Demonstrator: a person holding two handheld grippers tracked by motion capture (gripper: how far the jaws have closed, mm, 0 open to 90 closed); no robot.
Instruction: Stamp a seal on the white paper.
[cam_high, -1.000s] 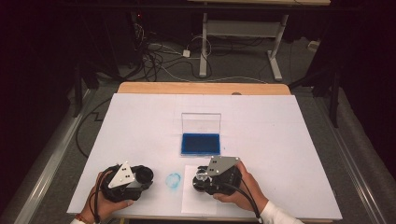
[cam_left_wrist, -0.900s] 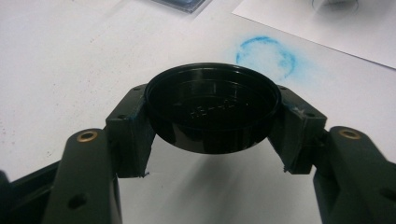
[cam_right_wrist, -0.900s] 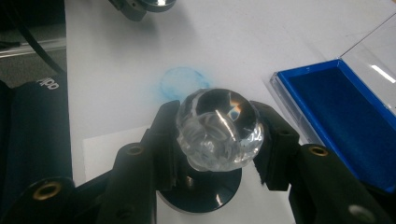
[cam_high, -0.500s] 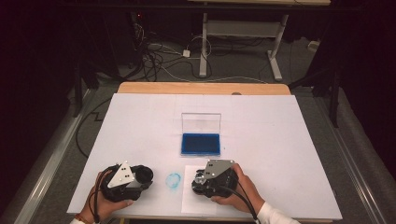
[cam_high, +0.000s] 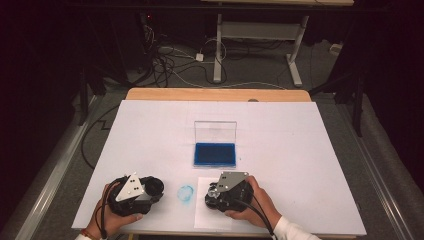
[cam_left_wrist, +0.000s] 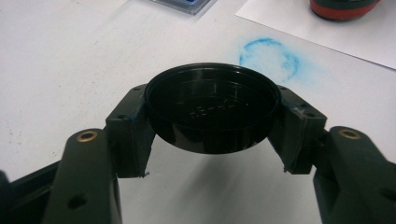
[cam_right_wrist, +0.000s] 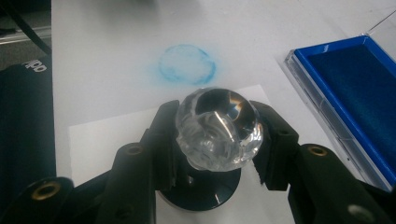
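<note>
Near the worktop's (cam_high: 150, 130) front edge: left tongs (cam_left_wrist: 212, 140) clamped on a black round cap (cam_left_wrist: 212, 114), light, stiff, gripped at the rim; right tongs (cam_right_wrist: 217, 140) pinching a stamp's clear knob (cam_right_wrist: 218, 128), likely slick, base on white paper (cam_right_wrist: 98, 135). Behind, open ink pad case (cam_high: 215, 154) holding blue pad.

The white rectangular table (cam_high: 300, 150) is viewed from above its near edge, facing forward and down. Close, low views are taken along each gripper's jaws; the smudged blue ink ring (cam_high: 186, 192) is shared by all three.
</note>
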